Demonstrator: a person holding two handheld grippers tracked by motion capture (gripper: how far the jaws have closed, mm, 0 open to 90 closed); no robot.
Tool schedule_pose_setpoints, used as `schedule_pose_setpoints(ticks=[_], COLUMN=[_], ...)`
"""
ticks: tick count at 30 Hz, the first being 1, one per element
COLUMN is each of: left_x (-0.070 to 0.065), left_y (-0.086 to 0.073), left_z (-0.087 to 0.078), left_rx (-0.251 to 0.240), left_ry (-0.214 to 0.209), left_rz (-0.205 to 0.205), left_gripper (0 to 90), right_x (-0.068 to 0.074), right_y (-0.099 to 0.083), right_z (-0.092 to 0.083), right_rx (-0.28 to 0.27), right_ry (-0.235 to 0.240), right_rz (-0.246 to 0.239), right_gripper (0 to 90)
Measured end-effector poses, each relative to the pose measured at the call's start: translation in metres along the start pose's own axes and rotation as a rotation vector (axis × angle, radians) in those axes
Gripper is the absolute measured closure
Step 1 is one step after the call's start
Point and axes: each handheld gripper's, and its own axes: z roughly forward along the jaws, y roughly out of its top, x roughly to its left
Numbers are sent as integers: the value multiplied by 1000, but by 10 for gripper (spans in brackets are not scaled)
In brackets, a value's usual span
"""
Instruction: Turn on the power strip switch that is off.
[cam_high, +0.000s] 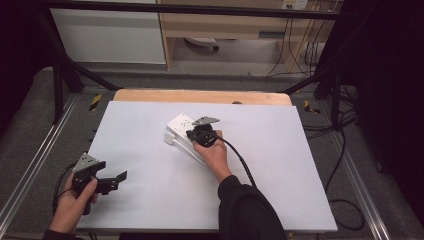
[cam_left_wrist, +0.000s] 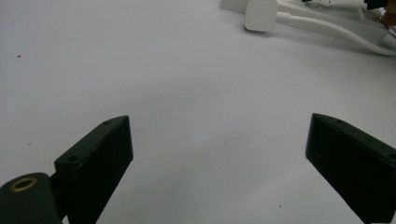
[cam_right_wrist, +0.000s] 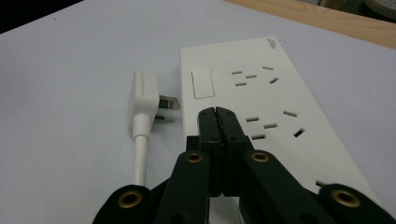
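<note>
A white power strip (cam_high: 181, 123) (cam_right_wrist: 261, 107) lies near the middle of the white table, its switch (cam_right_wrist: 202, 83) at the near end of the socket rows. Its white plug (cam_high: 169, 139) (cam_right_wrist: 145, 100) (cam_left_wrist: 262, 15) lies flat beside it, prongs toward the strip, cord (cam_right_wrist: 139, 158) trailing back. My right gripper (cam_high: 196, 134) (cam_right_wrist: 217, 112) hovers over the strip, jaws pressed together with nothing between them. My left gripper (cam_high: 119, 179) (cam_left_wrist: 219, 163) rests low at the table's near left, jaws wide apart over bare surface.
The white table top (cam_high: 150, 200) sits on a wooden board (cam_high: 200, 96) at the back. Metal frame rails (cam_high: 30, 165) run along both sides. Black cables (cam_high: 345, 150) lie on the floor at the right. A cabinet (cam_high: 110, 35) stands behind.
</note>
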Motion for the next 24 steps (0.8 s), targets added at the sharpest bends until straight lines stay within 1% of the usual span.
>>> schedule_pose_setpoints(ticks=[13,17,18,20,22,24], left_x=[0,0,0,0,0,0], left_y=[0,0,0,0,0,0], left_z=[0,0,0,0,0,0], left_rx=[3,4,4,5,4,3], left_ry=[1,1,1,1,1,0], left_rz=[1,0,1,1,0,0], left_gripper=[75,75,76,75,75,75], right_x=[0,0,1,1,0,0], right_y=[0,0,0,0,0,0], right_z=[0,0,1,1,1,1], right_rx=[-2,3,22,17,19,20], right_ry=[-3,-2,-6,-9,-4,-2], right_rz=[-9,-7,-5,-19,-4,0], right_gripper=[900,900,900,900,900,900])
